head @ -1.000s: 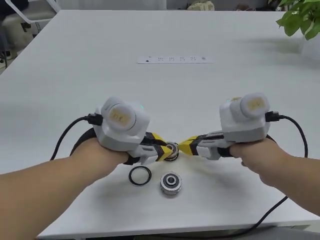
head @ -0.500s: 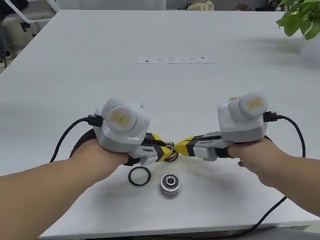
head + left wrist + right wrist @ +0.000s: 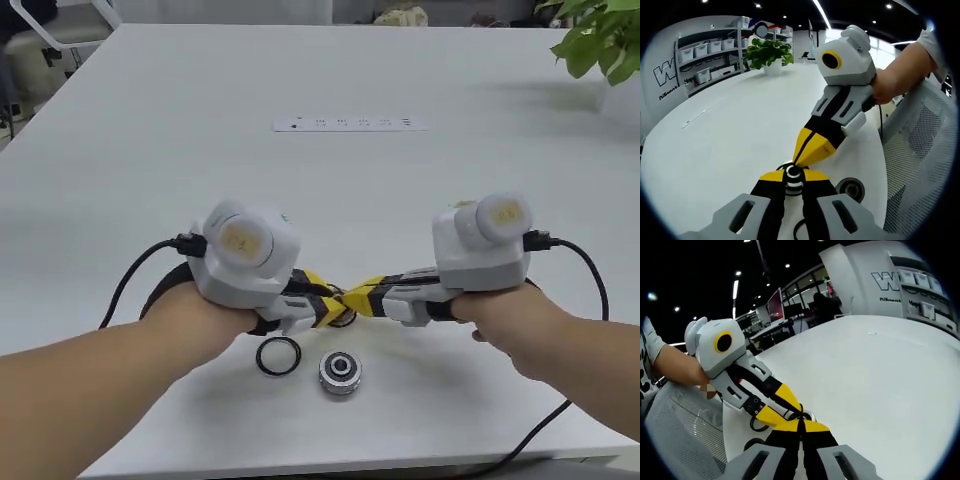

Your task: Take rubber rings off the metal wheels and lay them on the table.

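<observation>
1. The left gripper (image 3: 332,303) fingers pinch a metal wheel (image 3: 793,180) over the table (image 3: 400,200).
2. The right gripper (image 3: 356,297) fingers are pressed together at that wheel's rim.
3. A loose rubber ring (image 3: 278,356) and a second wheel (image 3: 340,370) lie on the table.

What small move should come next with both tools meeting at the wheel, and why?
Probably draw the right tool gently away to peel the rubber off. The left tool clamps the held wheel, and the right tool's shut tips sit at its rim. A loose ring and a bare wheel lie on the table.
</observation>
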